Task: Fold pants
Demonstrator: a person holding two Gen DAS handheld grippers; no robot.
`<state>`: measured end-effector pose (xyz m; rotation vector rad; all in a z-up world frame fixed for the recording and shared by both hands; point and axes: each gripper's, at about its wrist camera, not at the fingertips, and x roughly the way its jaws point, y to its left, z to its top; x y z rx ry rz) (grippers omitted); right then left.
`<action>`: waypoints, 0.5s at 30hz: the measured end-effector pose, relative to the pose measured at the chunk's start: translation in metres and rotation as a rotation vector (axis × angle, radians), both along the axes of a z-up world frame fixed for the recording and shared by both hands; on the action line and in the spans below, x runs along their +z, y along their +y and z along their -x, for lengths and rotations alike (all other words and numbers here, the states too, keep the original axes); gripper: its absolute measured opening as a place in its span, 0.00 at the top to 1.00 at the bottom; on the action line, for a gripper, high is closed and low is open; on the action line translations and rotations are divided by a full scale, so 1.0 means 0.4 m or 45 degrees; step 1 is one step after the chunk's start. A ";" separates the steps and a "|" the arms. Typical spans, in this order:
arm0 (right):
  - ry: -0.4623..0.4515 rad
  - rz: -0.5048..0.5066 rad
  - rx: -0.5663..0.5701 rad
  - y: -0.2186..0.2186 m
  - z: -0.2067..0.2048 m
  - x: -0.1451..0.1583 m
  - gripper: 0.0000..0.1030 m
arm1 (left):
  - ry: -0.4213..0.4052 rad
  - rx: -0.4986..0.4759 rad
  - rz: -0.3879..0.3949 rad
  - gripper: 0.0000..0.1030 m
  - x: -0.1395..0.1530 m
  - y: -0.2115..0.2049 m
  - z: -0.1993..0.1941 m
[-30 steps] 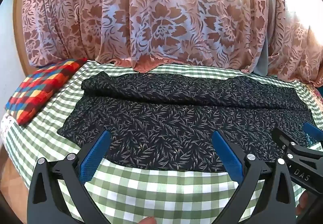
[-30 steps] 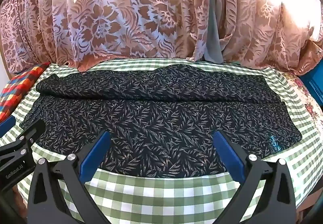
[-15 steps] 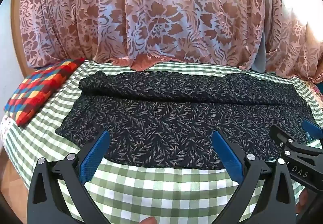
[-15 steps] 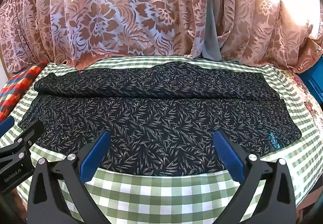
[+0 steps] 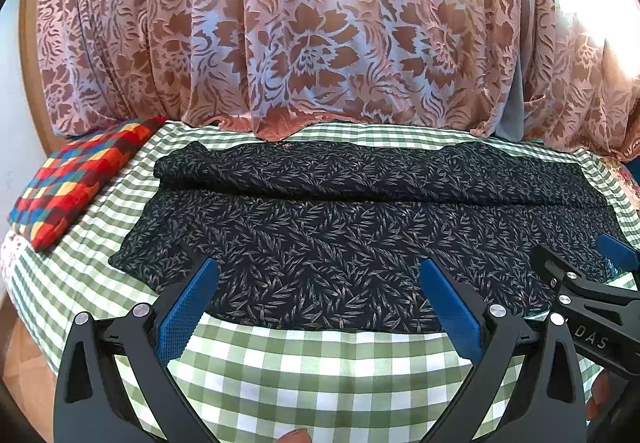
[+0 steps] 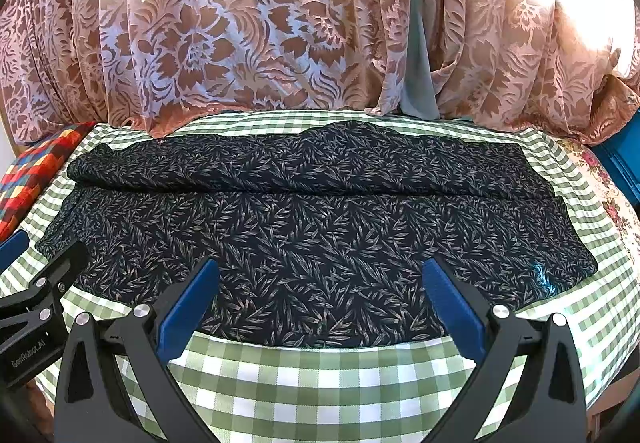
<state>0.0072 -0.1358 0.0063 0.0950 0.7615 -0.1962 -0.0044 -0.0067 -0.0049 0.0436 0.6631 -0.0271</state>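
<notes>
Pants [image 5: 360, 239] spread flat lengthwise for folding; left tool [image 5: 316, 295] and right tool [image 6: 320, 295] both released, hovering at 6 o'clock hem, empty.

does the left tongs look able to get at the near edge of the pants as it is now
Probably yes. The left tongs are open just short of the pants, whose near edge lies flat on the checked cloth with nothing between; the right tongs sit off to the side.

pants [image 5: 352, 243]: matt leaf-print cloth | bedsheet [image 5: 320, 375]: woven gingham cloth | claw pads [image 5: 188, 311]: textured blue plastic
</notes>
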 end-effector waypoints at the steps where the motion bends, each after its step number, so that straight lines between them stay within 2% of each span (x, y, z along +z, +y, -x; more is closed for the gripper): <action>1: -0.001 0.000 0.001 0.000 0.000 0.000 0.02 | 0.000 0.001 -0.001 0.03 0.000 0.000 0.000; 15: -0.001 0.003 0.000 -0.003 0.000 0.000 0.02 | 0.018 0.001 0.005 0.03 -0.004 -0.003 -0.003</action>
